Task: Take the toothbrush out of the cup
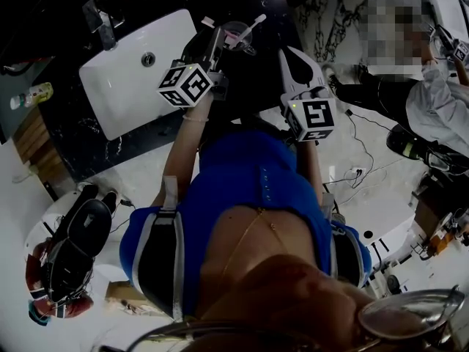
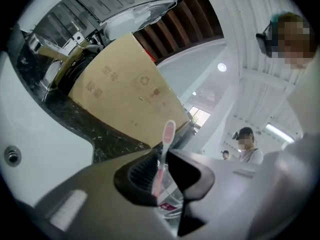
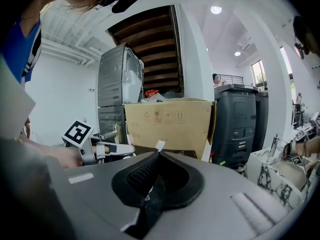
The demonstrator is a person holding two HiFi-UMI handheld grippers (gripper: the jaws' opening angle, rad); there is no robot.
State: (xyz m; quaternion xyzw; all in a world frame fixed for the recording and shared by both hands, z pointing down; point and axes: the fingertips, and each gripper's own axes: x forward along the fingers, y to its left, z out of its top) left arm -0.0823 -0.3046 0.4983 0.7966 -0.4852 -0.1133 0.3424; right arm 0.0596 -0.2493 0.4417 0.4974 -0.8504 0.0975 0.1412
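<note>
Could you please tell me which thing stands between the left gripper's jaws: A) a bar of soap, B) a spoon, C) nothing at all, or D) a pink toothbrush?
D: in the left gripper view, the pink toothbrush rises out of the clear cup right between the jaws of the left gripper.

Black white-flecked stone countertop (image 1: 80, 123) across the top of the head view, white rectangular ceramic basin (image 1: 139, 72) sunk into it at ten o'clock, chrome tap (image 1: 99, 20) at the basin's eleven o'clock corner, clear plastic cup (image 1: 238, 35) standing at twelve o'clock, just right of the basin.
</note>
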